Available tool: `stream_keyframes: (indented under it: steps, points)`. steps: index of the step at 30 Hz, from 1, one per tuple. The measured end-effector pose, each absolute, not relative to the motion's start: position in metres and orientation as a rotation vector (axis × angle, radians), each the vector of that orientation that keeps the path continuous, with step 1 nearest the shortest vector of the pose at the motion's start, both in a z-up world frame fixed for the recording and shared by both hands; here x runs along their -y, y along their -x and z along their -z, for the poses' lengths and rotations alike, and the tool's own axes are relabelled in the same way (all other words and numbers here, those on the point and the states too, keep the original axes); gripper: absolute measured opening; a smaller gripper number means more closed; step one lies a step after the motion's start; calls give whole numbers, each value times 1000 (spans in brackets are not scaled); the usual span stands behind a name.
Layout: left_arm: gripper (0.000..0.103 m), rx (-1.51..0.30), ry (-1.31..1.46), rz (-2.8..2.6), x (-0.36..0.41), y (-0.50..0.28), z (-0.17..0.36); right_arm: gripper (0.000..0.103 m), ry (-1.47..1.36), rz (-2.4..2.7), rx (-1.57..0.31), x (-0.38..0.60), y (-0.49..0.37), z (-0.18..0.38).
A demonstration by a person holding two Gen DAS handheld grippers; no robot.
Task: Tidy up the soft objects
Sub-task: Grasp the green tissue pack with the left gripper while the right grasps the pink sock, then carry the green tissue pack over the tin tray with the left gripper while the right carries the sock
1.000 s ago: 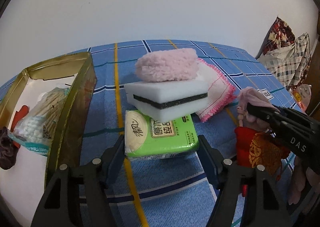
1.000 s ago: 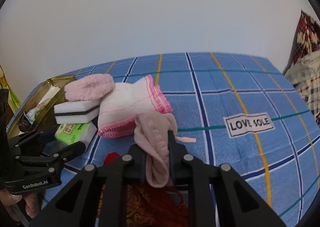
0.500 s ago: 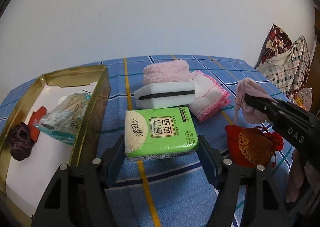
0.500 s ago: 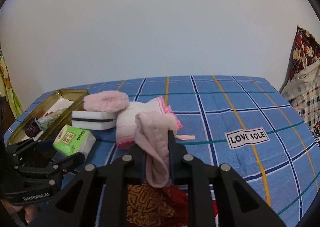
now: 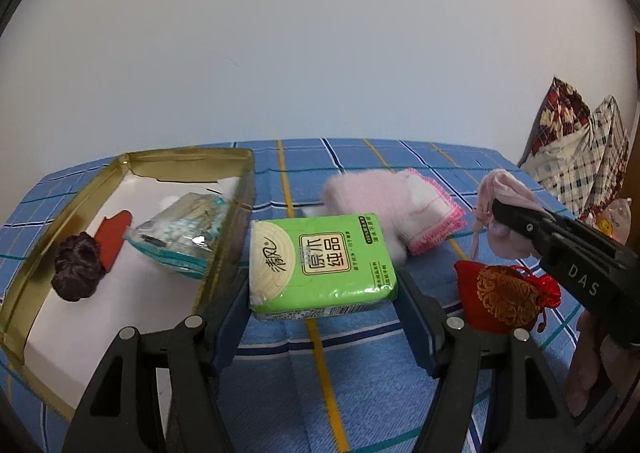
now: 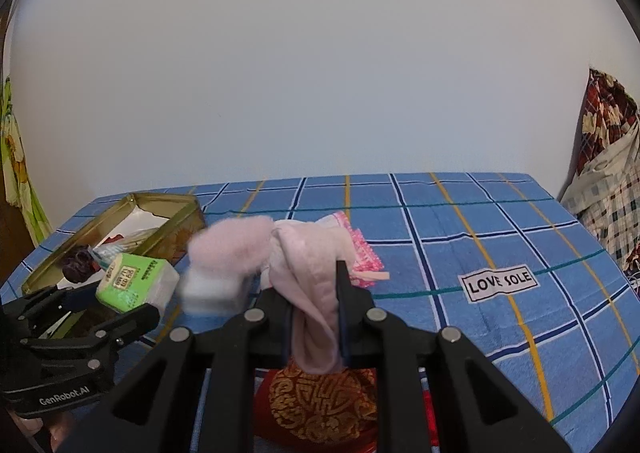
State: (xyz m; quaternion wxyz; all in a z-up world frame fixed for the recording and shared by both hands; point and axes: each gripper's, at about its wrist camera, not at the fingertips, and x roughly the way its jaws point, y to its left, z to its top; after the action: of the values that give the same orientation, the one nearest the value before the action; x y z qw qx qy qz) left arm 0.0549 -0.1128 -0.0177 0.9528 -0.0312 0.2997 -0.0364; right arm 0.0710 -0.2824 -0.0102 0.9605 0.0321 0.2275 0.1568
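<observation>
Here, the blue checked cloth spreads under everything you work on. On its left stands the gold tin, open, with a clear packet, a dark scrunchie and a red piece inside. Your left gripper clamps the green tissue pack between its fingers, just right of the tin's wall. Behind the pack lie a fluffy pink piece and a pink-edged white cloth, both blurred. Your right gripper is pinched tight on a pale pink pouch, held above a red embroidered pouch on the cloth.
</observation>
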Motion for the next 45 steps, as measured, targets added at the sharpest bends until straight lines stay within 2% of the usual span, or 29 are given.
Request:
stream_keyframes:
  steps: [45]
  points:
    - [71,-455,92,-45,82,-9,7,17,-34,-371,-380,247,-43,5]
